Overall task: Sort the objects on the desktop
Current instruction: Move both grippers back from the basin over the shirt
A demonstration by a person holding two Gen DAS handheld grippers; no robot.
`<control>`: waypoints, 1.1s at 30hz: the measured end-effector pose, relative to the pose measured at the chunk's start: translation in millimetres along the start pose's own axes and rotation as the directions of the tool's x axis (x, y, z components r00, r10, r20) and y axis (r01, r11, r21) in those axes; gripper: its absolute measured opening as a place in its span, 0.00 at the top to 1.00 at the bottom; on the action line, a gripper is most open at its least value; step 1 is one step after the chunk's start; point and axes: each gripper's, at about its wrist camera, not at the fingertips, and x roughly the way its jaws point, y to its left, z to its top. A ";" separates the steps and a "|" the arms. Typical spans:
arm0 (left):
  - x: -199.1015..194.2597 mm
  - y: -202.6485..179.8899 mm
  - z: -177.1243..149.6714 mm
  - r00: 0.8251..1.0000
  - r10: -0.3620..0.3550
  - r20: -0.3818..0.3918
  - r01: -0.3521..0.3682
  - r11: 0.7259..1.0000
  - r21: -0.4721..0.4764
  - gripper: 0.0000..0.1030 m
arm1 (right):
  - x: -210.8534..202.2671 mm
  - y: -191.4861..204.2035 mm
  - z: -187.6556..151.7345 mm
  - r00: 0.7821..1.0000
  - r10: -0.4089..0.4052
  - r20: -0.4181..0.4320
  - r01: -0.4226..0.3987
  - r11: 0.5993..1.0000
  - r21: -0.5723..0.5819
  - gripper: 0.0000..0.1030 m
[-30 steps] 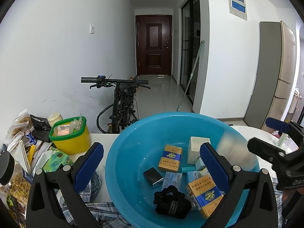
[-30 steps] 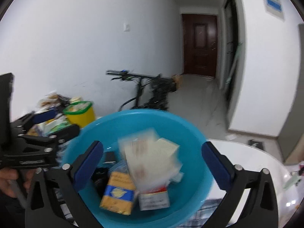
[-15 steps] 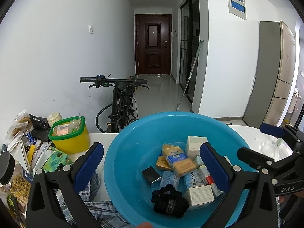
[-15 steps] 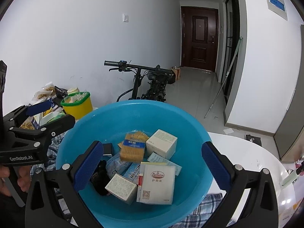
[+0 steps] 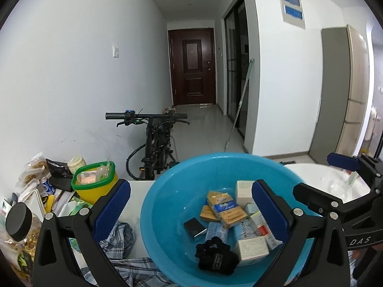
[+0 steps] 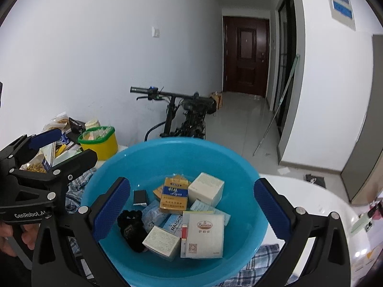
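- At the left edge of the white desk (image 5: 136, 186), snack bags and a dark-lidded jar (image 5: 19, 220) crowd around a yellow tub with a green rim (image 5: 94, 186). A careless sweep on that side could tip them.
- The left gripper (image 5: 190, 209) hovers over the near left side of a blue plastic basin (image 6: 115, 174), its blue-padded fingers (image 5: 111, 209) spread wide and holding nothing.
- A crumpled plaid cloth (image 5: 122, 235) lies under the basin's near edge. The basin may sit unevenly on it, so a push on the rim could make it slide or rock.
- The things to sort are heaped loosely in the basin: a small black box (image 6: 140, 197), a black fabric scrunchie (image 6: 131, 226), yellow-and-blue cigarette packs (image 6: 173, 196), a white square box (image 6: 207, 189), and a flat white packet with a red logo (image 6: 204, 235) lying across other cartons.
- Because they overlap, lifting one could drag or flip its neighbour. Flat packs lying face-up give the fingers little edge to pinch and may slip.
- The right gripper (image 6: 192, 209) hovers above the basin's centre, fingers (image 6: 269, 205) likewise spread apart and empty.
- Both grippers are close together over one basin, so I judge they could collide if they reach in together.
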 end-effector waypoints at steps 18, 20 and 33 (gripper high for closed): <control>-107.5 -72.6 -0.3 0.991 -0.033 0.130 0.016 0.992 0.129 0.00 | -136.9 -8.1 -31.7 0.997 -0.026 0.075 0.020 0.997 0.076 0.00; -123.4 -79.1 -6.0 0.990 -0.020 0.137 0.002 0.991 0.134 0.00 | -153.2 -7.4 -40.4 0.996 -0.015 0.093 0.007 0.997 0.079 0.00; -177.5 -86.4 -73.0 0.992 0.061 0.109 -0.075 0.989 0.128 0.00 | -187.6 12.7 -103.4 0.997 0.051 0.063 -0.057 0.993 0.101 0.00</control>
